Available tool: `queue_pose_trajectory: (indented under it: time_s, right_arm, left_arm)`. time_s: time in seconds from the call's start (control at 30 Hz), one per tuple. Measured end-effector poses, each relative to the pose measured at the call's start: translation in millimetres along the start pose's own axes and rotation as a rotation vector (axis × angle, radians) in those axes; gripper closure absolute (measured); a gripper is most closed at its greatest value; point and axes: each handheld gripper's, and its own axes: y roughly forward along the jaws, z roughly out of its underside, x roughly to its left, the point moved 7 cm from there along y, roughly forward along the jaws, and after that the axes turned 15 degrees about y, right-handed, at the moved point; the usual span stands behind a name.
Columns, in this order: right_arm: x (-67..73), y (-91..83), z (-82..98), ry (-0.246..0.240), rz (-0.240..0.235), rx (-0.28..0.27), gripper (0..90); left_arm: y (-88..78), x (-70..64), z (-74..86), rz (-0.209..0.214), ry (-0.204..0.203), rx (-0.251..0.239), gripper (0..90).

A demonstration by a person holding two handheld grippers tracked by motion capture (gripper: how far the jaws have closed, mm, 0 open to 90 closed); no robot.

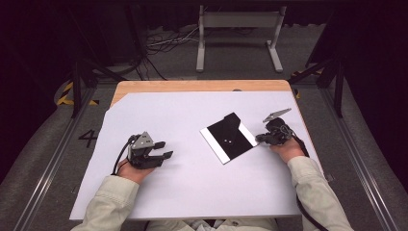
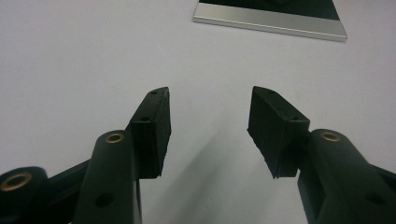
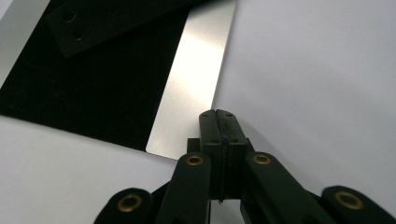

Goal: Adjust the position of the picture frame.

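A flat black plate (image 1: 228, 137) with silver strips along two edges lies on the white sheet, right of the middle. On it rests a black bar (image 3: 116, 18) with two small holes. My right gripper (image 1: 258, 138) is shut with nothing between its pads; in the right gripper view its tips (image 3: 222, 119) sit right beside the silver strip (image 3: 196, 79), near that strip's near corner. My left gripper (image 1: 163, 149) rests low on the sheet at the left, well apart from the plate. Its jaws (image 2: 210, 126) stand open and empty, pointing toward the plate (image 2: 271, 21).
A large white sheet (image 1: 192, 192) covers most of the wooden table (image 1: 192, 85). Beyond the table's far edge stand a grey metal frame (image 1: 238, 21) and loose cables (image 1: 163, 43) on the floor. Dark rails run along both sides of the table.
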Motion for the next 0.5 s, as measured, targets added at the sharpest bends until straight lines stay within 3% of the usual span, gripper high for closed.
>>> queue_pose_trajectory:
  time_s: [0.27, 0.5]
  right_arm:
    - [29.0, 0.4, 10.8, -0.068, -0.056, 0.019, 90.0]
    - [60.2, 2.9, 17.7, -0.143, -0.075, 0.038, 90.0]
  left_arm:
    - [0.3, -0.6, -0.1, 0.002, -0.001, 0.004, 49.2]
    - [0.8, -0.9, -0.2, 0.003, 0.0, 0.004, 49.3]
